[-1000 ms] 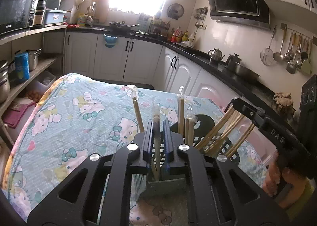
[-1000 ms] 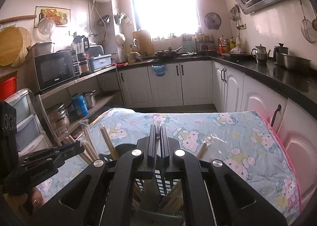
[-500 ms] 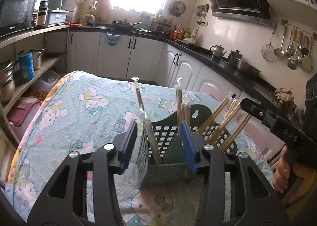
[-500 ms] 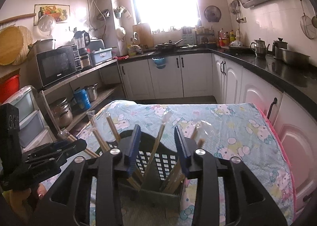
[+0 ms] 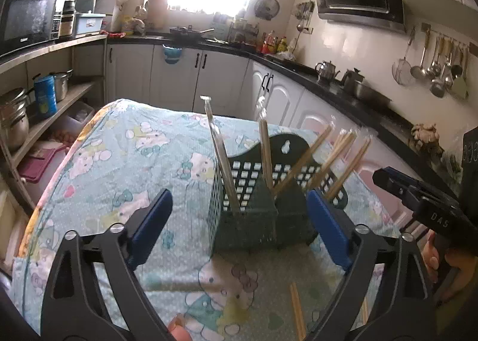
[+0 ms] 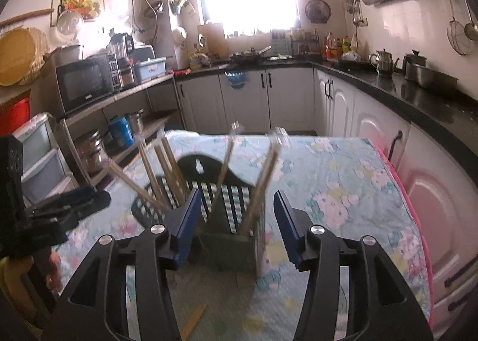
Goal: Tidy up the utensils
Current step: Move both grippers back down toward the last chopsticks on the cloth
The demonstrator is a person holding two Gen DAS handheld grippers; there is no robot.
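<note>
Left gripper [image 5: 239, 221]: jaws opening, wide apart, gripping nothing; the holder shows between them but untouched.
Right gripper [image 6: 236, 221]: jaws opening, released, nothing pinched.
Holder [image 5: 248, 218]: dark green, slotted, upright on the table [image 5: 119, 161] near its front edge.
Chopsticks [image 5: 222, 161]: wrapped pairs leaning in the holder.
Loose chopstick [image 5: 297, 311]: flat at the table's front edge.

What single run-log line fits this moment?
left gripper: opening, empty | right gripper: opening, empty | wrapped chopsticks: standing in green basket | loose chopstick: on tablecloth
</note>
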